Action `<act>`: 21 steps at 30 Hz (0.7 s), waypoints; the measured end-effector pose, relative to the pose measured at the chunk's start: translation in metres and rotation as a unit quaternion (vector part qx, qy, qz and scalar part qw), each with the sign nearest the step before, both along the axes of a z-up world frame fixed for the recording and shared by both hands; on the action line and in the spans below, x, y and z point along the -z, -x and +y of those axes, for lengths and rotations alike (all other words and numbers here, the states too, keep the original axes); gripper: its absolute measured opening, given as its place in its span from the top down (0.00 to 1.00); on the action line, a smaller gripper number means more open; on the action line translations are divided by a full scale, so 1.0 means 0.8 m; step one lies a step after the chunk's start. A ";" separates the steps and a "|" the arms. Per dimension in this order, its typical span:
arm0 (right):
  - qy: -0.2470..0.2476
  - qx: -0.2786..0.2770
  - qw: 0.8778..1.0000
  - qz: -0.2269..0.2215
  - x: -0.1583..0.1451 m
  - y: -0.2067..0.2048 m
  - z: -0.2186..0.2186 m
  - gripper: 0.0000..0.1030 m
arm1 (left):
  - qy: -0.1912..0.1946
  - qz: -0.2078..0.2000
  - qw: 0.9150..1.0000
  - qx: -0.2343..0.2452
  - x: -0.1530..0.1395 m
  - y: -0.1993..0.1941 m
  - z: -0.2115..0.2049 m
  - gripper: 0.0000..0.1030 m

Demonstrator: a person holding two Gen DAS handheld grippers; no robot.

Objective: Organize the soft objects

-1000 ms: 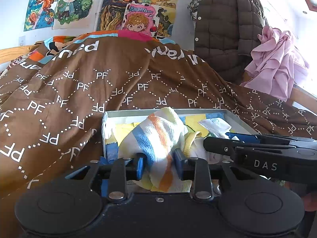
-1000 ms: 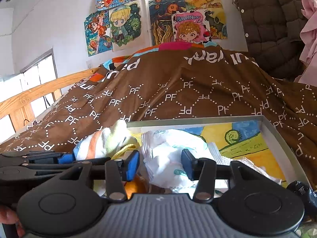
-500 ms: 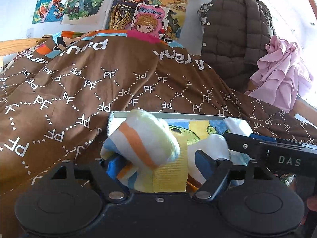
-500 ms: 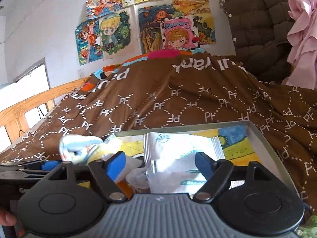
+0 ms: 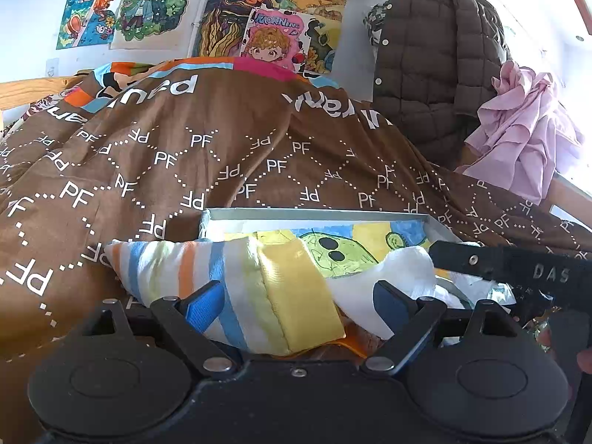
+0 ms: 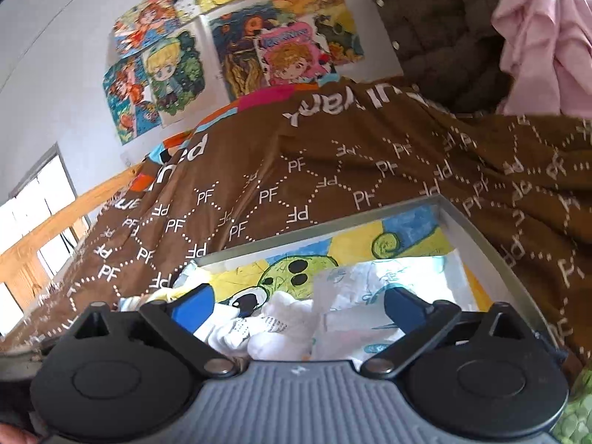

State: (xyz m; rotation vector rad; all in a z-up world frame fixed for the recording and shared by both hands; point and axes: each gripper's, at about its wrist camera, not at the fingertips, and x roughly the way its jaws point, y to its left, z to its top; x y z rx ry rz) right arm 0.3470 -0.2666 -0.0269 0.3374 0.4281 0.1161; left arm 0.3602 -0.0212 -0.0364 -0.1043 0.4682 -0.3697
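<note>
Left wrist view: left gripper (image 5: 298,301) spread wide, blue pads clear of any grip. Between and just ahead, a soft striped cloth of white, blue, orange and yellow (image 5: 207,277), draped over the near left corner of the shallow grey box with a cartoon-printed floor (image 5: 314,215). Long axis of the cloth crosswise to the fingers, its left end spilling out onto the brown quilt printed with PF letters (image 5: 148,170). Just right of it, a rumpled white sock (image 5: 403,270), partly under the black arm of the other tool.

Right wrist view: right gripper (image 6: 299,305) also wide open, holding nothing. Below the gap, white bunched socks (image 6: 273,325) and a crinkled white plastic packet (image 6: 373,288), both inside the box (image 6: 481,244).

Judging from this: left hand nearer the striped cloth, a closing pinch across its short width the likely need.
</note>
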 end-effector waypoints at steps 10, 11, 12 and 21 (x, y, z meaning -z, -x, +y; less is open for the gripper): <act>-0.144 -0.004 0.988 0.046 -0.006 -0.005 -0.045 0.00 | 0.007 -0.005 1.000 0.010 -0.009 0.010 -0.006 0.12; -0.150 -0.004 0.987 0.051 -0.006 -0.005 -0.047 0.00 | 0.007 -0.006 1.000 0.012 -0.011 0.013 -0.007 0.11; -0.154 0.000 0.987 0.053 -0.006 -0.004 -0.049 0.00 | 0.007 -0.007 1.000 0.013 -0.012 0.015 -0.008 0.11; -0.159 0.004 0.986 0.059 -0.025 0.017 -0.054 0.00 | 0.007 -0.014 1.000 0.021 -0.023 0.034 -0.014 0.07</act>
